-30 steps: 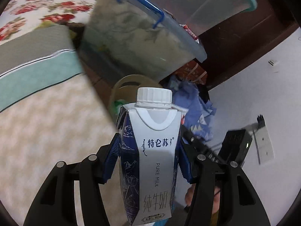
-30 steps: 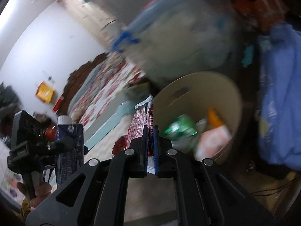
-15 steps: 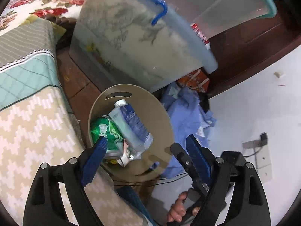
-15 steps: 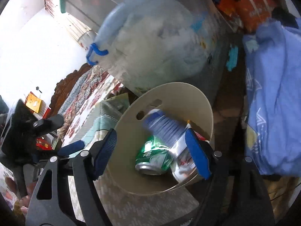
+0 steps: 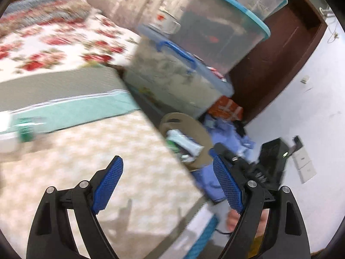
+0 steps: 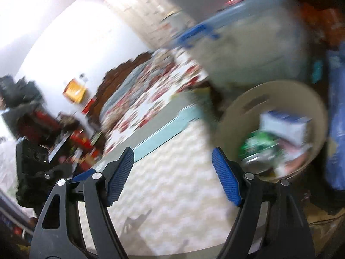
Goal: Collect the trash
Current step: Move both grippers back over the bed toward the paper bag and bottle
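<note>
Trash (image 6: 278,142) fills bin (image 6: 237,112) (blurred) — both grippers (image 5: 166,179) (image 6: 172,168) gape.

White wall (image 5: 301,108), floral bed (image 5: 54,49), stacked storage bins (image 5: 183,75).

We see the tan bin (image 6: 232,116) as smooth matt plastic; inside it lie a glossy green metal can (image 6: 258,146) and a coated-paper milk carton (image 6: 284,127), both blurred. Behind the bin, the storage boxes (image 5: 172,79) are cloudy translucent plastic, one with a glossy blue plastic handle (image 5: 175,50). Left of the bin, the bedding (image 5: 107,151) is soft cloth with a woven zigzag texture; farther off, a floral printed quilt (image 5: 54,47). Right of the bin lies crumpled blue cloth (image 5: 228,136), and behind that, dark polished wood furniture (image 5: 280,54). Both grippers, left gripper (image 5: 167,184) and right gripper (image 6: 172,172), are matt black plastic with rough, ribbed blue pads (image 5: 107,185) and shiny metal screws.
</note>
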{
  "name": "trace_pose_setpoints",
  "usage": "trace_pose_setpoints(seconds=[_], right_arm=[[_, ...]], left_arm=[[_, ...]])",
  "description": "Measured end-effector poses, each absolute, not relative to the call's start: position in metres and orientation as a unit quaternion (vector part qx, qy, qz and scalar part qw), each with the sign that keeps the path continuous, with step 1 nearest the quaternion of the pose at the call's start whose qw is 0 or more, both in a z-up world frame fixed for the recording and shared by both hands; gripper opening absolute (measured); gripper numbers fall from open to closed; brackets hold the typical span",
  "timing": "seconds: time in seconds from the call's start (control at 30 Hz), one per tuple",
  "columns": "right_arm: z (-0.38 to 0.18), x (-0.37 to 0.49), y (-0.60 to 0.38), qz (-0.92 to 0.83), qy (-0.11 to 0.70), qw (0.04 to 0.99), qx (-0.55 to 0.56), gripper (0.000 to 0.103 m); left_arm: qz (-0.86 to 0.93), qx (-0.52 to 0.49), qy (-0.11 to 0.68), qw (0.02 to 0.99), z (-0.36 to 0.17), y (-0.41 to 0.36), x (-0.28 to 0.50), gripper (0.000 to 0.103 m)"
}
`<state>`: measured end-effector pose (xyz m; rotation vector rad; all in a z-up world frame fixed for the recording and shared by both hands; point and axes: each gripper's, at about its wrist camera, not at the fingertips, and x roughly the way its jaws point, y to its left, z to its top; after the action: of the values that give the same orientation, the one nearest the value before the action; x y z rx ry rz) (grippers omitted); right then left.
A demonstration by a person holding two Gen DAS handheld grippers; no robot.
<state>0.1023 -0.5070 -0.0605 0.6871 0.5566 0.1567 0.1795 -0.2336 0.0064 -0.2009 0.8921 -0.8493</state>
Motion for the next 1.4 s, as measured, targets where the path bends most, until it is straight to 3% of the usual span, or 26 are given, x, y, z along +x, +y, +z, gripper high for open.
trace_pose_setpoints(seconds=[0.27, 0.53, 0.83, 1.4], right_arm=[[-0.065, 0.130, -0.388, 0.174, 0.329, 0.878, 0.301, 0.071], [-0.090, 0.151, -0.285, 0.213, 0.388, 0.860, 0.254, 0.069], [-0.114, 0.169, -0.248, 0.206, 0.428, 0.851, 0.224, 0.071], [-0.120, 0.172, -0.246, 0.210, 0.419, 0.853, 0.229, 0.070]], left_arm=[[-0.243, -0.107, 0.414, 0.871, -0.009, -0.091, 0.168, 0.081], [-0.111, -0.116, 0.428, 0.890, -0.036, 0.002, 0.177, 0.081], [-0.056, -0.108, 0.436, 0.892, -0.055, 0.039, 0.180, 0.081], [-0.032, -0.088, 0.448, 0.889, -0.078, 0.040, 0.183, 0.082]])
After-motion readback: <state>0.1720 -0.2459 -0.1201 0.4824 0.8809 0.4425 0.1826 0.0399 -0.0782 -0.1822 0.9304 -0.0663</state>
